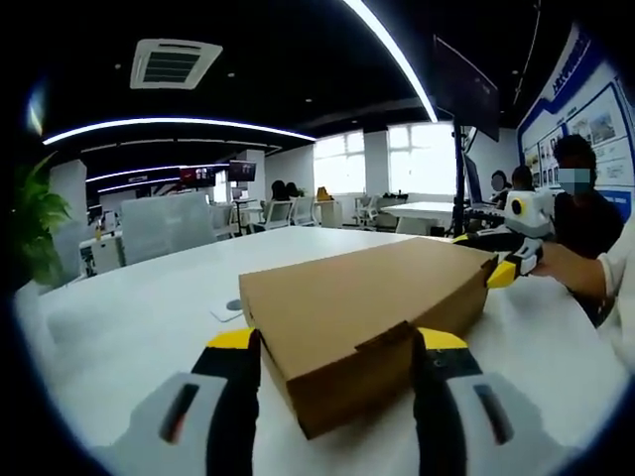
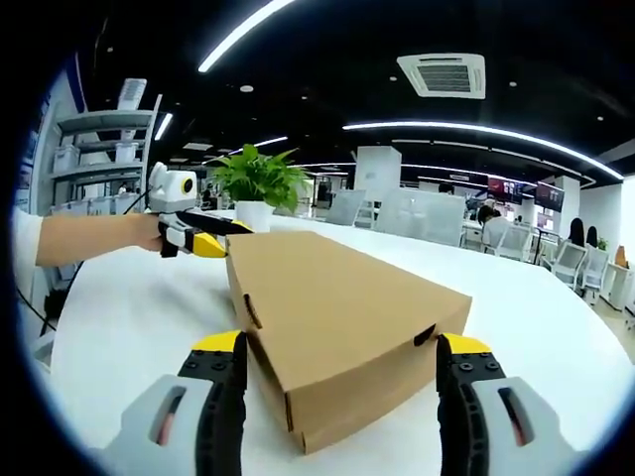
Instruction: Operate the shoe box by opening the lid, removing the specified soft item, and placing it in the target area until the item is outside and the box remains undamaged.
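Brown cardboard is the thing here: a closed shoe box (image 1: 362, 317) lies flat on the white surface (image 1: 129, 327), lid still down, so the soft item inside cannot be seen. In the left gripper view, the left gripper (image 1: 337, 372) has its yellow-tipped fingers (image 1: 234, 342) spread wide, released, straddling one short end of the box with nothing clamped; the box's long axis runs away from this gripper toward the far right, where the right gripper (image 1: 511, 266) meets the opposite end. Moving across to the right gripper view, the picture mirrors: the right gripper's fingers (image 2: 464, 347) stand parted on either side of the near short end, also released, and the left gripper sits at the far end on the left, in front of a potted plant (image 2: 258, 183). Both grippers seem about equally close, one at each end. The lid's front flap faces the left gripper, so I judge that end the likelier place to start lifting, while the right end is steadied.
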Motion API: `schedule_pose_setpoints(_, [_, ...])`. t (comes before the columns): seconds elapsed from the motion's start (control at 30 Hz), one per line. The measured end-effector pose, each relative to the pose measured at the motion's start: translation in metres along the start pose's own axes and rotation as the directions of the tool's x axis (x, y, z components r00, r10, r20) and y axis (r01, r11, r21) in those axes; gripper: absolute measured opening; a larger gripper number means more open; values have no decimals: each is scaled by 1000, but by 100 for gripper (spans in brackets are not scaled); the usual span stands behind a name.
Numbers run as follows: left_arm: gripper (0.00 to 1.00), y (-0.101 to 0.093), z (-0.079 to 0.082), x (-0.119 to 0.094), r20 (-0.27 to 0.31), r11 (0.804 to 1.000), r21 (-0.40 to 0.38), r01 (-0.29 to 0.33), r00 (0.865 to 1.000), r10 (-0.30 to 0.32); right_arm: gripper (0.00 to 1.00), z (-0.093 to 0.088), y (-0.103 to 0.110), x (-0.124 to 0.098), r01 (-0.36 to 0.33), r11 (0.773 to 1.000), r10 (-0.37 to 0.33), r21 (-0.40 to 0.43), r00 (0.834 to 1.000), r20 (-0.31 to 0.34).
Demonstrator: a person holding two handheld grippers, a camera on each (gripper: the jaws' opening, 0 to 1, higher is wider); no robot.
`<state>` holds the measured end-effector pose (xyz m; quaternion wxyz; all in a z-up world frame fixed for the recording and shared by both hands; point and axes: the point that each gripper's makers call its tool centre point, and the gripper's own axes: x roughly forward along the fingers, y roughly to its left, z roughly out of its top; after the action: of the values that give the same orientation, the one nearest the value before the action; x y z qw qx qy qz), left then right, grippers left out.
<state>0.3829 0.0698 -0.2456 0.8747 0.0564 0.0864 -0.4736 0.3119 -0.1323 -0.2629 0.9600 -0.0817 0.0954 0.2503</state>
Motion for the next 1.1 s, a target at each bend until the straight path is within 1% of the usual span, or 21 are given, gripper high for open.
schedule_pose_setpoints(0.13, [62, -3, 0, -1, -2, 1000, -2, -6, 1000, 6, 81, 0, -2, 1, -8, 1000, 8, -5, 1000, -15])
schedule_pose_setpoints(0.27, [62, -1, 0, -1, -4, 1000, -5, -18, 1000, 18, 80, -1, -3, 1, -15, 1000, 15, -6, 1000, -8])
schedule_pose_setpoints(0.37, [62, -5, -1, -3, 4, 1000, -6, -25, 1000, 25, 80, -1, -3, 0, -26, 1000, 26, -9, 1000, 4])
schedule_pose_setpoints(0.57, [62, -9, -1, -4, -5, 999, -12, -45, 999, 45, 79, 0, -5, 1, -44, 999, 44, -14, 999, 13])
schedule_pose_setpoints(0.77, [62, -11, -1, -6, -8, 997, -16, -69, 998, 69, 79, 0, -8, 0, -73, 997, 73, -22, 997, 17])
schedule_pose_setpoints(0.93, [62, -16, -1, -9, -3, 995, -23, -95, 995, 95, 79, -1, -10, -1, -104, 994, 105, -33, 994, 18])
schedule_pose_setpoints(1.0, [62, -15, -1, -10, -6, 994, -27, -107, 994, 107, 79, -1, -11, -2, -118, 992, 119, -37, 993, 14])
schedule_pose_setpoints(1.07, [62, -19, -1, -11, -5, 994, -26, -109, 994, 109, 78, -1, -11, -2, -126, 991, 126, -38, 992, 5])
schedule_pose_setpoints(1.1, [61, -17, -1, -9, -7, 994, -28, -109, 994, 109, 78, -1, -11, -3, -130, 991, 130, -39, 992, 1])
